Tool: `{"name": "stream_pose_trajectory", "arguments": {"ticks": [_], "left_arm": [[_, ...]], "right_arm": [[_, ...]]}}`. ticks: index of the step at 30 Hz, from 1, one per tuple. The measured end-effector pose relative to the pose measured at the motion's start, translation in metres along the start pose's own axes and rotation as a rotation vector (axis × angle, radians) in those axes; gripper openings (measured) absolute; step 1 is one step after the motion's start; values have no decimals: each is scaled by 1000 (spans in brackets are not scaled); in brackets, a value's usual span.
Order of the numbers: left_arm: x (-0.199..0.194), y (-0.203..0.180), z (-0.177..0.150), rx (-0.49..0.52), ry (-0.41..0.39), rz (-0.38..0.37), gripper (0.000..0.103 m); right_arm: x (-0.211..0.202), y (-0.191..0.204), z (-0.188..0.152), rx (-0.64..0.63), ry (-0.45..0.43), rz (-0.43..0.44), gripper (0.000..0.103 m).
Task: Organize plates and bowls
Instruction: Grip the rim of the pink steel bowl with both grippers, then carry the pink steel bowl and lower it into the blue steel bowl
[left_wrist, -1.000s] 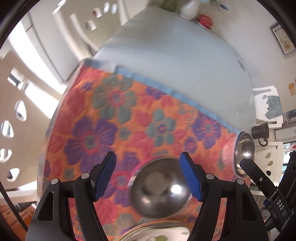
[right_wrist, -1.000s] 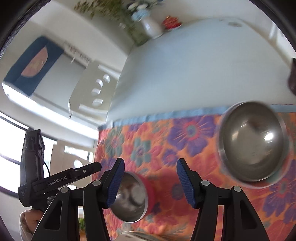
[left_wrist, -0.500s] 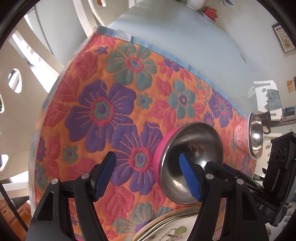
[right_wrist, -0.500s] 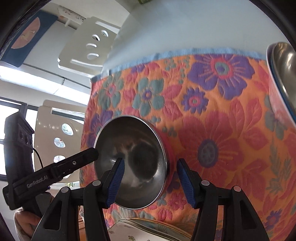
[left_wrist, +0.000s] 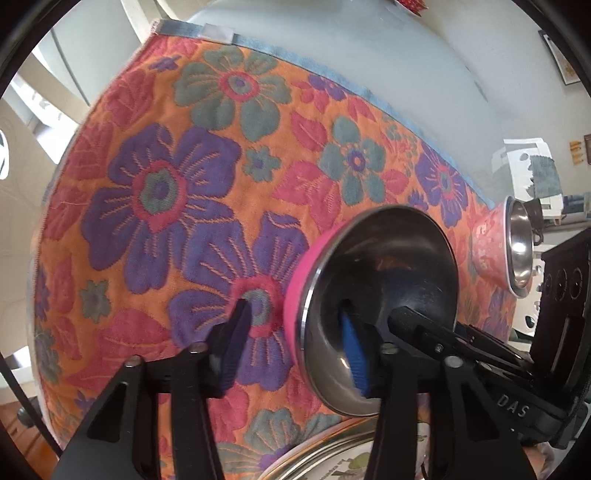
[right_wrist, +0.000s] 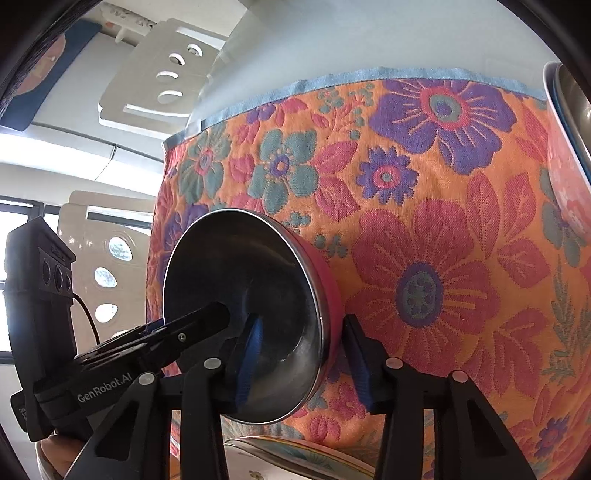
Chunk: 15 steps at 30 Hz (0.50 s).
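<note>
A pink bowl (left_wrist: 380, 280) with a steel inside stands on the flowered cloth (left_wrist: 166, 184). My left gripper (left_wrist: 293, 306) straddles its left wall, one finger outside on the cloth and the blue pad (left_wrist: 354, 354) inside. Its jaws are closing, with a gap still on both sides of the wall. My right gripper (right_wrist: 302, 319) straddles the opposite wall of the same bowl (right_wrist: 240, 280), closing too, its pads not pressing. A second, flower-patterned bowl (left_wrist: 517, 251) with a steel inside stands to the right, also seen in the right wrist view (right_wrist: 565, 147).
A printed plate (left_wrist: 351, 454) lies at the near edge just below the bowl, also visible under my right gripper (right_wrist: 295, 454). Beyond the cloth's blue hem is the grey table top (left_wrist: 369, 55). White chairs (right_wrist: 159, 74) stand past the table's left side.
Both grippers have come down onto the pink bowl from opposite sides. Each now has one finger inside it, and both pairs of jaws have narrowed around its wall.
</note>
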<state>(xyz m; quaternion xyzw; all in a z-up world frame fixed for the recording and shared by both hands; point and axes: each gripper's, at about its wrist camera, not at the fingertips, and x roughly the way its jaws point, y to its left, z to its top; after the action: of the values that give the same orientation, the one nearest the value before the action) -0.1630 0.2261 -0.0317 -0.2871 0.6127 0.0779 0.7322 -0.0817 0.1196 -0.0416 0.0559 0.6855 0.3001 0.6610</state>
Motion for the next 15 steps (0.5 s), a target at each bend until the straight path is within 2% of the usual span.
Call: {"name": "stream_pose_trajectory", "arguments": {"ticks": [4, 5, 9, 11, 15], "left_arm": [[5, -2, -2, 13, 2, 4, 23], [6, -3, -2, 12, 3, -1, 20], [7, -4, -2, 6, -4, -10, 17], [8, -2, -1, -5, -5, -9, 13], [6, 1, -2, -22, -5, -13, 11]], "right_arm": [[3, -4, 2, 22, 6, -32, 37], [3, -5, 3, 34, 6, -33, 31], [6, -8, 6, 44, 13, -35, 22], [6, -7, 7, 38, 15, -46, 19], [6, -8, 8, 37, 19, -50, 15]]}}
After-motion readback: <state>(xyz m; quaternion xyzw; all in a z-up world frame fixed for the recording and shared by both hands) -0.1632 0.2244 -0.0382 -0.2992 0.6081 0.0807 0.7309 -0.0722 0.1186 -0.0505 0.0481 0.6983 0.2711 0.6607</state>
